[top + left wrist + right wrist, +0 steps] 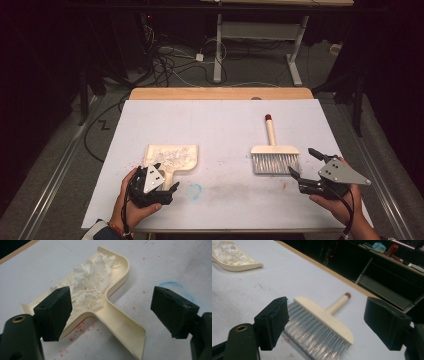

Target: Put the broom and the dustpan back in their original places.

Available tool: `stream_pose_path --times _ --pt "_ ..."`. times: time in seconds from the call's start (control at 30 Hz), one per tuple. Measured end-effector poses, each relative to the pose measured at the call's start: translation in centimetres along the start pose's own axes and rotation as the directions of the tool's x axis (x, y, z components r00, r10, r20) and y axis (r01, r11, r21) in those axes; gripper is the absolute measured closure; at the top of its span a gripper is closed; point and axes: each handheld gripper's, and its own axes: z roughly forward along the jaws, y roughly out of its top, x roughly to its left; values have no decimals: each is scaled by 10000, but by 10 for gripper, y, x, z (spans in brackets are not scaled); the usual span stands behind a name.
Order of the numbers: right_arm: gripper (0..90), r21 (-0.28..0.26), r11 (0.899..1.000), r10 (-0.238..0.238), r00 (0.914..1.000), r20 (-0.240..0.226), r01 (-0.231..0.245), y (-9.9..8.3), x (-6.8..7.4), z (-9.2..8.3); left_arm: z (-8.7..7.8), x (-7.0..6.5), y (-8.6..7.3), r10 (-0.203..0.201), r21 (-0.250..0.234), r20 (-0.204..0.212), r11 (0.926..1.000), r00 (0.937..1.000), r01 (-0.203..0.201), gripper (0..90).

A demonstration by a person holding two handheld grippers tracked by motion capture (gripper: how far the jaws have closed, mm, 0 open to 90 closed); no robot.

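Lying on the white table, the cream plastic dustpan heaped with white scraps points its handle between the left gripper's wide-open, empty jaws. The right gripper, equally spread and empty, frames the cream, grey-bristled hand brush.

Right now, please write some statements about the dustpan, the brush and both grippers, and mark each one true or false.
1. The dustpan holds white scraps. True.
2. The left gripper is shut on the dustpan's handle. False: its jaws stand open, with the handle between them, untouched.
3. The brush lies flat with its handle pointing to the table's far edge. True.
4. The right gripper holds the brush. False: it is open, beside the bristles.
5. The brush lies inside the dustpan. False: they lie apart.
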Motion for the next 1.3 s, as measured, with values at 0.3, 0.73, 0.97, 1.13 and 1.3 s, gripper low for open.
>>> stream_pose_path --times 0.3,0.73,0.97,1.13,1.3 --pt "201 301 9989 362 9992 173 -368 -25 -3 -4 1 1 0 99 7 0 10000 10000 -99 167" --pt "195 727 9948 690 9969 380 -716 -50 -2 -11 2 0 0 264 -34 -18 9996 9997 -264 167" --pt "192 516 9973 512 9983 288 -526 -45 2 -14 0 -3 0 390 89 43 9992 9992 -390 167" --pt "192 524 9979 353 9989 296 -368 -42 6 -15 0 -4 0 417 34 37 9991 9991 -417 167" --pt "192 485 9979 411 9989 235 -422 -41 7 -15 -1 -3 0 359 31 -6 9994 9994 -359 167"
